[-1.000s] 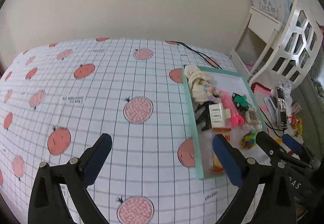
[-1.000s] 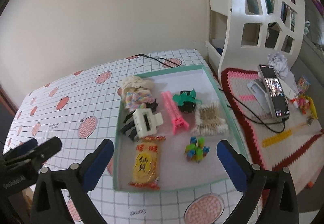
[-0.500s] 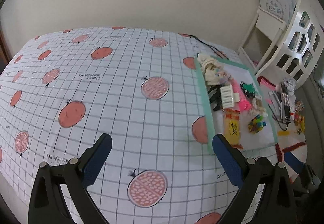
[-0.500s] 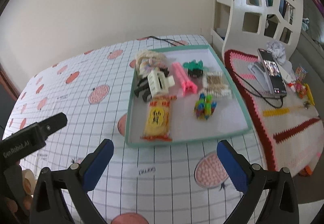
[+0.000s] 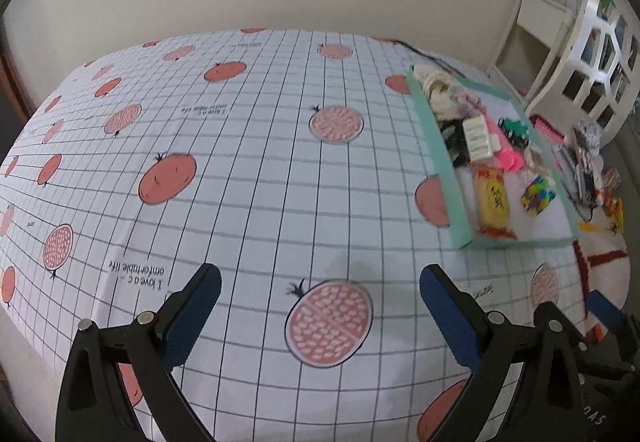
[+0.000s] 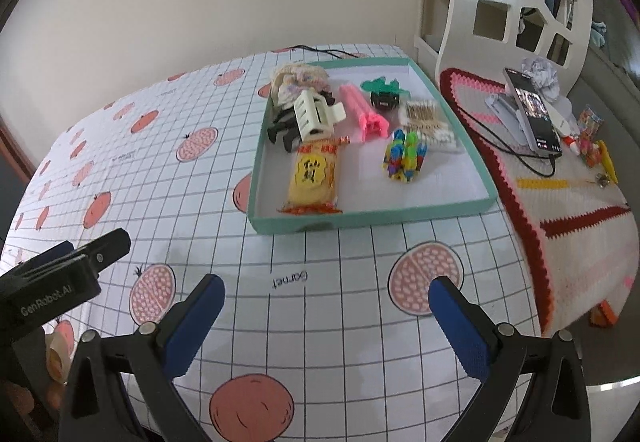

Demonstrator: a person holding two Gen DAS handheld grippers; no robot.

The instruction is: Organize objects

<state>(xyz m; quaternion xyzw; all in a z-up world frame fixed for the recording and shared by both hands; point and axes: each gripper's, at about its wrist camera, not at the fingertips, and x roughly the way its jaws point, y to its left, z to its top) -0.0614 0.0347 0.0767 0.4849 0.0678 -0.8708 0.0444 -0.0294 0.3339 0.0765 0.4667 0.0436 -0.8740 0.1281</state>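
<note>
Both grippers have drawn back from the tray (image 6: 452,212) over the last second. In the right wrist view the tray now sits at upper centre, farther off. The left gripper (image 5: 320,294) and right gripper (image 6: 326,302) gape wide, holding nothing. All the small things lie inside the shallow teal tray on the gridded, fruit-printed sheet (image 6: 320,322): a crinkly yellow snack packet (image 6: 314,178), cream ridged hair claw (image 6: 316,116), pink clip (image 6: 362,110), and knobbly coloured toy (image 6: 404,156). That fits either a finished sort or a pause.
</note>
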